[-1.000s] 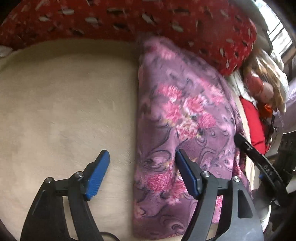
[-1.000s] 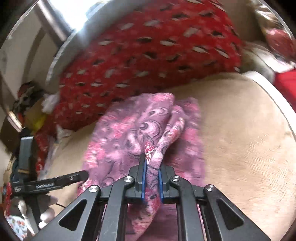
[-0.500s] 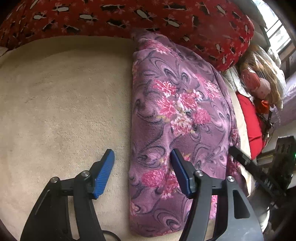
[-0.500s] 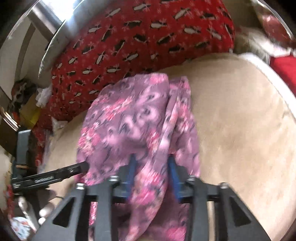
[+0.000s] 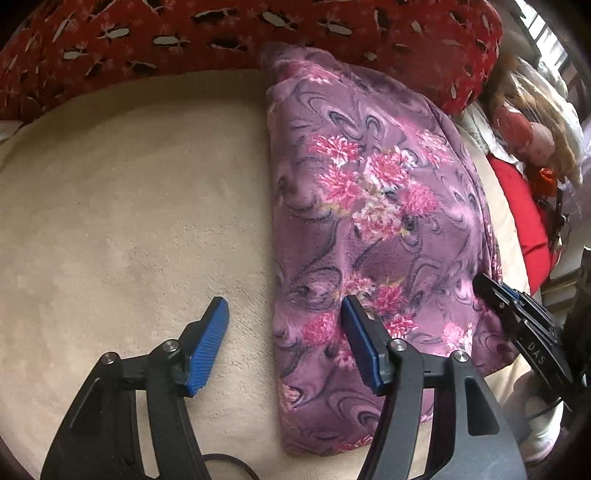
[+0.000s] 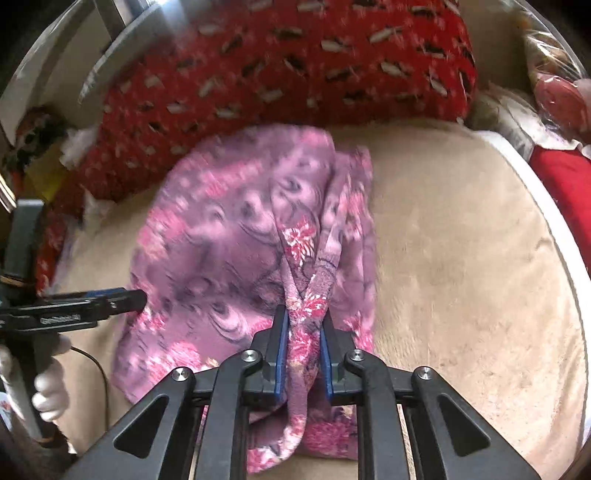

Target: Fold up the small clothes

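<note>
A purple fleece garment with pink flowers lies folded lengthwise on a beige cushion. My left gripper is open, straddling the garment's left folded edge near its front end, holding nothing. In the right wrist view the garment lies spread, and my right gripper has its blue pads closed on a raised fold of the cloth. The right gripper also shows at the garment's right edge in the left wrist view. The left gripper shows at the left in the right wrist view.
A red patterned pillow lies along the cushion's far side, touching the garment's far end. A doll in plastic wrap and a red cloth lie off the cushion's right edge. A metal frame stands behind the pillow.
The right gripper opened wide half a second ago and has narrowed again on a fold of the garment. The left gripper stayed open and shifted slightly over the garment's left edge.
</note>
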`<state>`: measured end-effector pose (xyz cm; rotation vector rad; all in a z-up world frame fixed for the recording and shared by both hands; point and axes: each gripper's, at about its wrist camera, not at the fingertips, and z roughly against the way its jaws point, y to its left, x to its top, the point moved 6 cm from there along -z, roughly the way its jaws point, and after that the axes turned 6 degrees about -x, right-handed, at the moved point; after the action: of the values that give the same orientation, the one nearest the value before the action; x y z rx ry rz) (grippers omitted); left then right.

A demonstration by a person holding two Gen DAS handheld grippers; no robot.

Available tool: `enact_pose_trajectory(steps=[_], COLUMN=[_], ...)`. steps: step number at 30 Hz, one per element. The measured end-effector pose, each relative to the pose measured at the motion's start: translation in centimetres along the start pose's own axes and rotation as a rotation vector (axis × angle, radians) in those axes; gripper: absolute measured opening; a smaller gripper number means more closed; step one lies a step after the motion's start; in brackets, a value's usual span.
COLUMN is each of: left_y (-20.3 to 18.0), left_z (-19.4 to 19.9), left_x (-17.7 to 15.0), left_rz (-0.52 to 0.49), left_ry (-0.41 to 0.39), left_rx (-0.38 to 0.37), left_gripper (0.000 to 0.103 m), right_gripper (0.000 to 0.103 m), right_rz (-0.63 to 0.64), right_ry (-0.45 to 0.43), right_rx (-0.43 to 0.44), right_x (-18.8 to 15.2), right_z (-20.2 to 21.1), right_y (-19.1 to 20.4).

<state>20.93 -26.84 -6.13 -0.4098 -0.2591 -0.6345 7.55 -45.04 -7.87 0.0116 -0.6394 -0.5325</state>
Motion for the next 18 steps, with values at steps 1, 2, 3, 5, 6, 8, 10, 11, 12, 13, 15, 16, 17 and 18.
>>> enact_pose_trajectory(steps=[1, 2, 3, 5, 6, 8, 10, 11, 12, 13, 15, 16, 17, 18], left_y=[0.0, 0.2, 0.4, 0.7, 0.8, 1.1, 1.6, 1.7, 1.9, 2.0, 2.2, 2.0, 1.7, 1.4], left_z=[0.0, 0.0, 0.0, 0.2, 0.4, 1.2, 2.0, 2.1, 2.1, 2.0, 1.2, 0.4, -0.2, -1.1], left_x=[0.0, 0.1, 0.0, 0.0, 0.1, 0.6, 1.4, 1.9, 2.5, 3.1, 4.4, 5.1, 5.5, 5.9], left_rz=[-0.001, 0.004, 0.010, 0.023, 0.027, 0.053, 0.088, 0.102, 0.118, 0.136, 0.158, 0.163, 0.159, 0.156], left_ry=[-0.001, 0.001, 0.003, 0.007, 0.008, -0.016, -0.035, -0.037, -0.039, -0.037, -0.020, 0.000, 0.016, 0.041], left_rx=[-0.005, -0.014, -0.021, -0.039, -0.045, -0.068, -0.105, -0.133, -0.161, -0.178, -0.198, -0.210, -0.220, -0.217], left_gripper=[0.063, 0.063, 0.063, 0.063, 0.063, 0.063, 0.063, 0.063, 0.063, 0.063, 0.063, 0.063, 0.063, 0.063], right_gripper=[0.015, 0.017, 0.019, 0.029, 0.030, 0.030, 0.034, 0.042, 0.046, 0.051, 0.055, 0.055, 0.055, 0.055], right_rz=[-0.014, -0.022, -0.026, -0.041, -0.053, -0.105, -0.160, -0.201, -0.237, -0.270, -0.318, -0.326, -0.325, -0.324], right_ry=[-0.001, 0.002, 0.006, 0.011, 0.011, -0.010, -0.043, -0.060, -0.072, -0.082, -0.066, -0.058, -0.035, -0.021], right_rx=[0.008, 0.012, 0.011, 0.012, 0.019, 0.070, 0.096, 0.121, 0.150, 0.175, 0.207, 0.207, 0.196, 0.182], right_x=[0.0, 0.1, 0.1, 0.3, 0.5, 1.3, 3.0, 4.1, 4.9, 5.7, 7.4, 7.9, 8.5, 8.9], right_z=[0.1, 0.1, 0.2, 0.5, 0.6, 1.4, 1.9, 2.0, 2.0, 1.8, 0.4, -0.2, -1.4, -2.1], right_y=[-0.2, -0.3, -0.5, -0.8, -1.0, -1.6, -2.4, -2.9, -3.3, -3.5, -3.7, -3.6, -3.4, -3.2])
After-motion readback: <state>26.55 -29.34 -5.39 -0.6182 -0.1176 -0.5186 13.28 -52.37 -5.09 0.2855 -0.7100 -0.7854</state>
